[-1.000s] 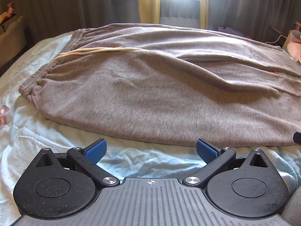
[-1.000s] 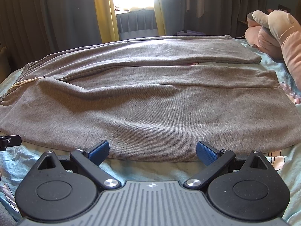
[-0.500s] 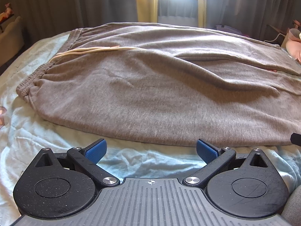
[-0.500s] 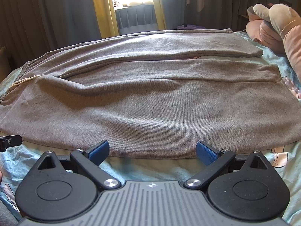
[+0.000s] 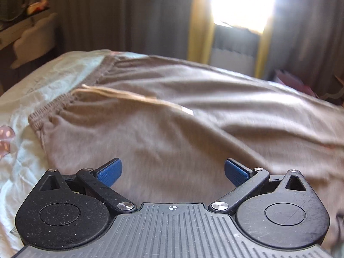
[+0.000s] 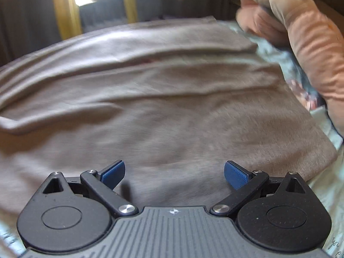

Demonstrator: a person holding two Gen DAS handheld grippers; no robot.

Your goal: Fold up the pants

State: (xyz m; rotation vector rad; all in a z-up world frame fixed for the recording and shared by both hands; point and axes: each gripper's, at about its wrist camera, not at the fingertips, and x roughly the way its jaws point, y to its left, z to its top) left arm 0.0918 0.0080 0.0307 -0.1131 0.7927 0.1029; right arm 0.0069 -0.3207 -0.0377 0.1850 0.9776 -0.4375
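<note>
Grey sweatpants [image 5: 193, 118] lie spread flat across a bed, one leg folded over the other. In the left wrist view the elastic waistband [image 5: 53, 105] is at the left, with a cream drawstring [image 5: 133, 96] lying over the cloth. My left gripper [image 5: 173, 172] is open and empty, over the near side of the pants close to the waist. In the right wrist view the pants [image 6: 161, 107] run to the leg hems [image 6: 305, 129] at the right. My right gripper [image 6: 174, 173] is open and empty, over the near leg.
A pale blue sheet [image 5: 21, 150] covers the bed. A pink plush toy [image 6: 301, 32] lies at the right beside the hems. Grey and yellow curtains with a bright window [image 5: 243, 4] stand behind the bed. A shelf and chair [image 5: 28, 32] are at the far left.
Both grippers have moved forward from off the near edge of the pants to over the cloth. The left one has shifted toward the waistband, the right one toward the hems. Both stay open.
</note>
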